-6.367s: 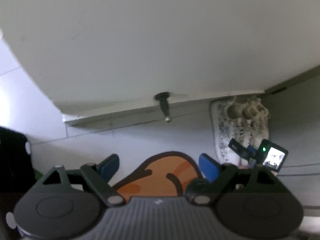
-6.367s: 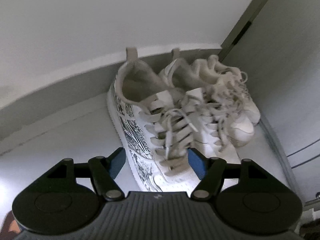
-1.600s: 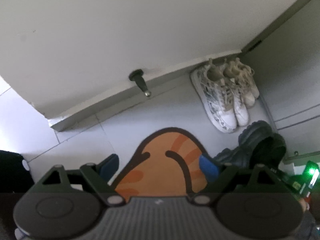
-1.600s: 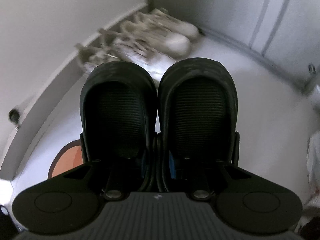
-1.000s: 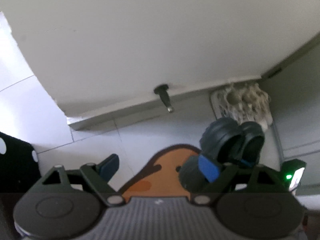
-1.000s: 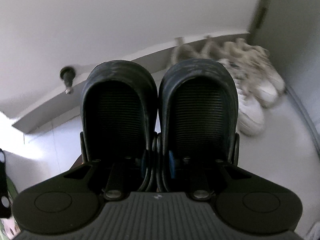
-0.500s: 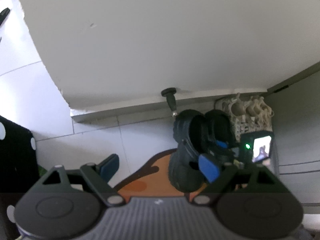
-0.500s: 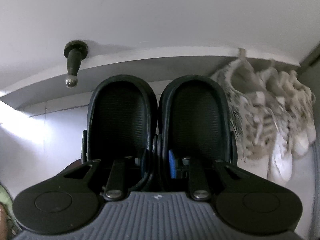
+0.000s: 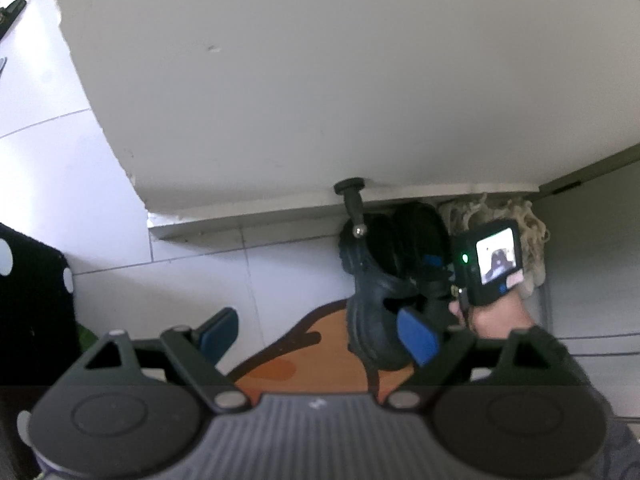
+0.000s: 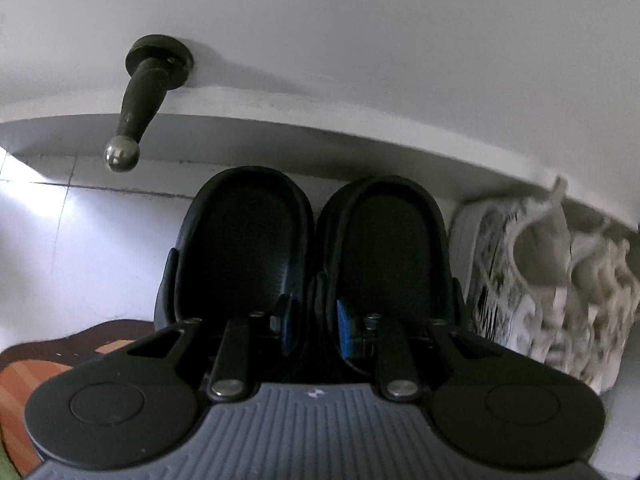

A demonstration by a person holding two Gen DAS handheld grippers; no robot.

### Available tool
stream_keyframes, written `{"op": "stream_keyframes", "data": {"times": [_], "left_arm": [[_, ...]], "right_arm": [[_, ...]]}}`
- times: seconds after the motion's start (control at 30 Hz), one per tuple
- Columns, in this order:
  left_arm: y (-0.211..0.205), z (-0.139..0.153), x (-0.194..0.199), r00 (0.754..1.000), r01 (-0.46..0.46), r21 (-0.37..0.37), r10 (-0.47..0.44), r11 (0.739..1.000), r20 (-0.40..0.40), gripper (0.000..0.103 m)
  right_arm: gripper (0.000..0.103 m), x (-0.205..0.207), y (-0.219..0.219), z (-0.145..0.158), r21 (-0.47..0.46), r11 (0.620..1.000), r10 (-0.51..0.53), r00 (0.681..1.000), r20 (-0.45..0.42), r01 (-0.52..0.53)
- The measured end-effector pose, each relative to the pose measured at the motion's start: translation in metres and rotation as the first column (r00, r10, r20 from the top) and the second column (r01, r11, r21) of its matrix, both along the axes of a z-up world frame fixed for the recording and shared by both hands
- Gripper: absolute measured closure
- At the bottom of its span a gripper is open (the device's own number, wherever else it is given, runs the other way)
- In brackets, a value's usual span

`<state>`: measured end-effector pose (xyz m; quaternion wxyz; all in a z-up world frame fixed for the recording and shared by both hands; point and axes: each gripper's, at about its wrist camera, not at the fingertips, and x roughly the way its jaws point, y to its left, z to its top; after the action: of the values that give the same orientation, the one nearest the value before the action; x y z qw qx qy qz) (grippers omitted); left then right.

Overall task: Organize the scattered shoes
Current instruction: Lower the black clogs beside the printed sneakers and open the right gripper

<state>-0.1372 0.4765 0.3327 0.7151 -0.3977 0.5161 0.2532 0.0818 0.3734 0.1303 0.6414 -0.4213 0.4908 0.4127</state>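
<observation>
A pair of black clogs [image 10: 240,248] hangs side by side, toes toward the white door's bottom edge. My right gripper [image 10: 316,326] is shut on their touching inner walls. From the left wrist view the clogs [image 9: 376,280] hang heels down, just above the floor. A pair of white laced sneakers [image 10: 552,280] stands immediately right of them against the door. My left gripper [image 9: 316,332] is open with nothing in it, above an orange mat [image 9: 312,360]. A hand [image 9: 496,316] holds the right gripper's body.
A black door stopper [image 10: 136,96] with a metal ball tip juts from the door just left of the clogs. White floor tiles [image 9: 180,280] run left of the mat. A black dotted object [image 9: 32,288] sits at far left. A grey wall [image 9: 592,260] closes the right side.
The right gripper carried the clogs forward and down toward the door, beside the white sneakers. The left gripper stayed open and barely shifted.
</observation>
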Motion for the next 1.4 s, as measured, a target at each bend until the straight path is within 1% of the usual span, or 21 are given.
{"op": "stream_keyframes", "data": {"times": [0.13,0.23,0.27,0.3,0.33,0.37,0.43,0.53,0.63,0.67,0.7,0.77,0.8,0.87,0.9,0.97,1.1,1.2,1.27,1.33,1.4], "left_arm": [[0.001,0.000,0.000,1.000,0.004,0.000,-0.004,1.000,0.000,0.014],[0.001,0.000,0.000,1.000,0.001,0.002,-0.001,1.000,-0.002,0.014],[0.001,0.000,-0.001,1.000,-0.005,0.005,0.005,1.000,-0.001,0.014],[0.001,0.000,-0.001,1.000,-0.009,0.008,0.009,1.000,-0.001,0.014],[0.001,0.000,-0.001,1.000,-0.008,0.009,0.008,1.000,-0.001,0.014],[0.001,-0.001,0.000,1.000,-0.007,0.008,0.007,1.000,0.000,0.014],[0.001,-0.001,-0.001,1.000,-0.003,0.002,0.003,1.000,0.001,0.014],[0.002,-0.003,-0.001,1.000,-0.013,-0.018,0.013,1.000,-0.003,0.014],[0.002,-0.001,0.001,1.000,-0.015,-0.011,0.015,1.000,0.002,0.014],[0.002,-0.001,0.001,1.000,-0.015,-0.009,0.015,1.000,0.003,0.014],[0.002,-0.001,0.001,1.000,-0.014,-0.007,0.014,1.000,0.005,0.014],[0.001,-0.002,0.001,1.000,-0.007,-0.014,0.007,1.000,0.009,0.014],[0.001,-0.002,0.000,1.000,-0.005,-0.015,0.006,1.000,0.009,0.014],[0.000,-0.003,-0.001,1.000,-0.004,-0.016,0.004,1.000,0.005,0.014],[-0.001,-0.003,-0.001,1.000,-0.003,-0.015,0.003,1.000,0.004,0.014],[-0.001,-0.003,-0.001,1.000,-0.002,-0.012,0.002,1.000,0.002,0.014],[-0.002,-0.004,-0.002,1.000,-0.014,-0.018,0.014,1.000,-0.005,0.014],[-0.006,-0.005,-0.002,1.000,-0.016,-0.023,0.016,1.000,-0.009,0.014],[-0.011,-0.005,0.000,1.000,-0.006,-0.026,0.005,1.000,-0.007,0.014],[-0.020,-0.005,0.002,1.000,0.012,-0.021,-0.012,1.000,-0.007,0.014],[-0.025,-0.005,0.002,1.000,0.019,-0.021,-0.020,1.000,-0.006,0.014]], "right_arm": [[0.078,-0.004,0.000,0.000,-0.014,0.998,0.053,0.999,0.002,-0.053],[0.075,-0.008,-0.008,0.002,0.023,1.000,-0.010,1.000,0.003,0.009],[0.070,-0.009,-0.012,0.006,0.040,0.998,-0.047,0.999,-0.006,0.047],[0.062,-0.010,-0.016,0.010,0.056,0.995,-0.086,0.996,-0.018,0.087],[0.060,-0.010,-0.019,0.015,0.078,0.992,-0.101,0.995,-0.026,0.103],[0.060,-0.011,-0.022,0.021,0.100,0.988,-0.113,0.993,-0.033,0.116],[0.060,-0.014,-0.029,0.035,0.127,0.984,-0.126,0.992,-0.002,0.125],[0.058,-0.019,-0.047,0.055,0.185,0.961,-0.209,0.978,0.000,0.205],[0.047,-0.023,-0.063,0.069,0.239,0.929,-0.279,0.959,-0.044,0.281],[0.040,-0.027,-0.069,0.072,0.248,0.923,-0.292,0.955,-0.046,0.294],[0.037,-0.045,-0.079,0.073,0.248,0.921,-0.294,0.954,-0.057,0.299],[0.037,-0.050,-0.084,0.073,0.240,0.927,-0.280,0.958,-0.065,0.287],[0.037,-0.069,-0.091,0.067,0.216,0.939,-0.259,0.963,-0.073,0.269],[0.037,-0.078,-0.092,0.062,0.193,0.948,-0.241,0.967,-0.083,0.253],[0.037,-0.092,-0.098,0.054,0.168,0.954,-0.238,0.968,-0.076,0.248],[0.037,-0.096,-0.100,0.043,0.146,0.949,-0.272,0.960,-0.059,0.278],[0.036,-0.094,-0.108,0.032,0.135,0.926,-0.346,0.936,-0.061,0.352],[0.037,-0.092,-0.104,0.022,0.112,0.942,-0.316,0.948,-0.030,0.317],[0.037,-0.088,-0.102,0.019,0.128,0.941,-0.316,0.949,-0.009,0.315],[0.039,-0.083,-0.100,0.021,0.152,0.930,-0.337,0.942,-0.014,0.335],[0.043,-0.079,-0.094,0.020,0.178,0.929,-0.328,0.945,-0.004,0.323]]}}
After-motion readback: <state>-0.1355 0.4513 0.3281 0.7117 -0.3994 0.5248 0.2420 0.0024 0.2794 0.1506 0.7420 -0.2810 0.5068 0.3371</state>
